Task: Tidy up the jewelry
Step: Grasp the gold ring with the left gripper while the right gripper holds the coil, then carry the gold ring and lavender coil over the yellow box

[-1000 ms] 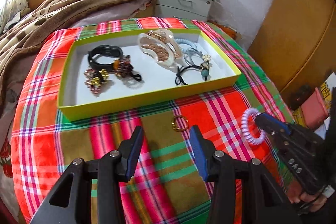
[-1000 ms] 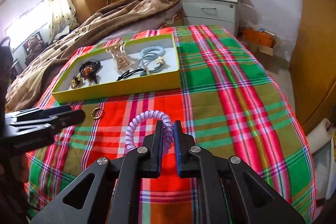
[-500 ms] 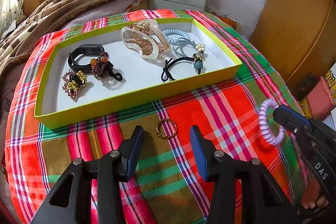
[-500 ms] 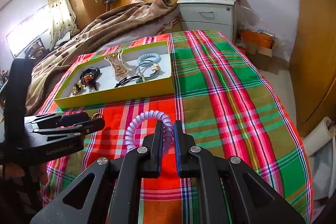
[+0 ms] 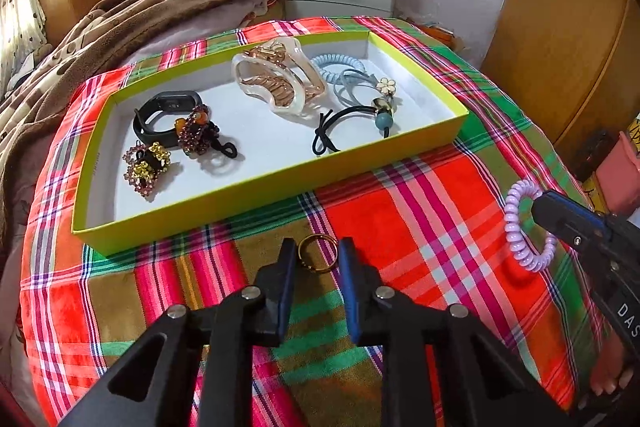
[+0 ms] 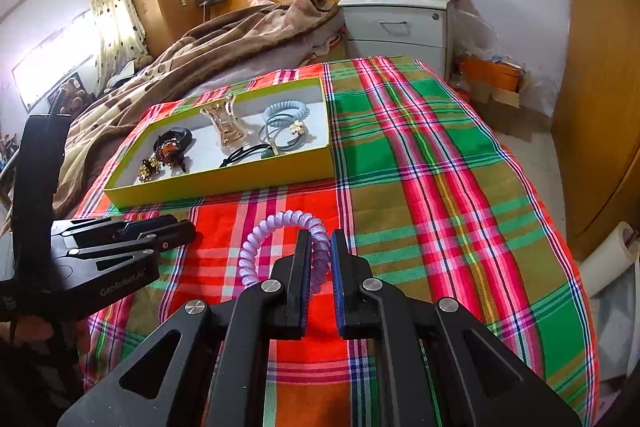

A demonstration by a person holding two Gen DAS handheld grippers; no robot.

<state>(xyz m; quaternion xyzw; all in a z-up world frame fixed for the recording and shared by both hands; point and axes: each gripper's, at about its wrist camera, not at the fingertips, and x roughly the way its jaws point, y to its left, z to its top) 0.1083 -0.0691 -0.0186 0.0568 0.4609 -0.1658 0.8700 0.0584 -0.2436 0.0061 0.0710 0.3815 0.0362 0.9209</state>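
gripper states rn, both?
Left gripper: just been closing around the gold ring; grip uncertain.
Right gripper: shut on the purple coil tie.

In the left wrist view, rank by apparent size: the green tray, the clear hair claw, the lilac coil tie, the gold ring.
1. Green tray
2. Clear hair claw
3. Lilac coil tie, though it sits nearer the camera than the claw, so that pair is unsure
4. Gold ring

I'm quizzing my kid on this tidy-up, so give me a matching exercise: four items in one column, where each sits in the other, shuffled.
Items:
1. gold ring
2. purple coil tie
3. black band
4. clear claw clip

Places:
A. in the tray, left part
B. held by the right gripper
C. on the cloth, between the left gripper's fingers
D. in the tray, middle

Pairs: 1-C, 2-B, 3-A, 4-D
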